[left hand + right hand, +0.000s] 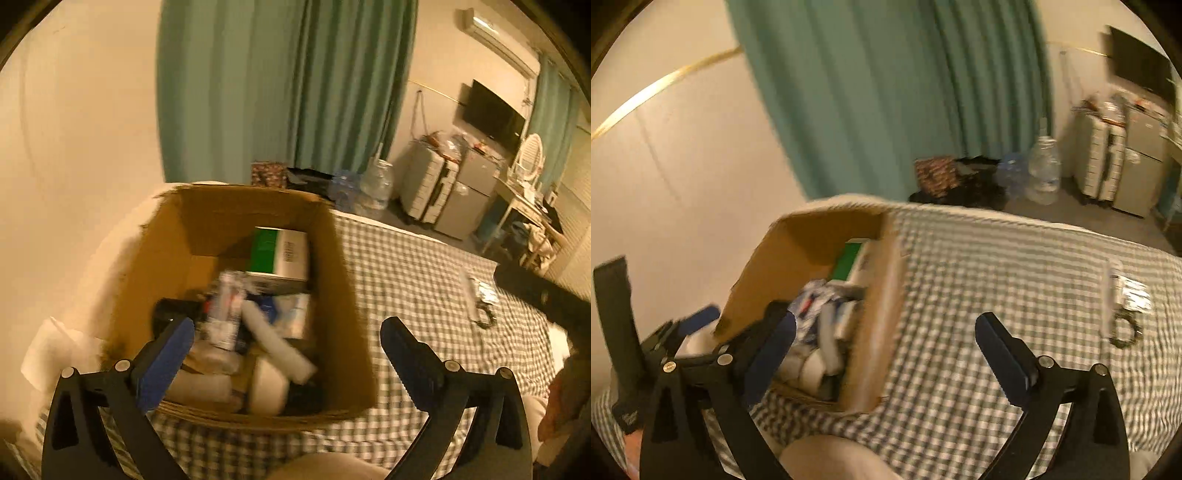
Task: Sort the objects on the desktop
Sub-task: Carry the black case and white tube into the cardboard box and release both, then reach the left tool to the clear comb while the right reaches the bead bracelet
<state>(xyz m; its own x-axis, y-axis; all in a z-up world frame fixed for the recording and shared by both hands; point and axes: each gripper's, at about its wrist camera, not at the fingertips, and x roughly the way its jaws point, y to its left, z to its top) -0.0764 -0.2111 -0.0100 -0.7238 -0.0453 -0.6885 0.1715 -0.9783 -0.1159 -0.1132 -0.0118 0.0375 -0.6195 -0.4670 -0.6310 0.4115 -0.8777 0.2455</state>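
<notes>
Cardboard box sitting on checked bed cover, already stuffed. Left hand-held gripper hovering over it, jaws wide, empty. Right hand-held gripper also wide, empty, nearer leftover cable bundle lying off right.

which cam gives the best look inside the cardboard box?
Left wrist: it looks down into the cardboard box, showing the green-and-white carton and white tubes. Right wrist sees the box obliquely and blurred, contents partly hidden by its wall.
</notes>
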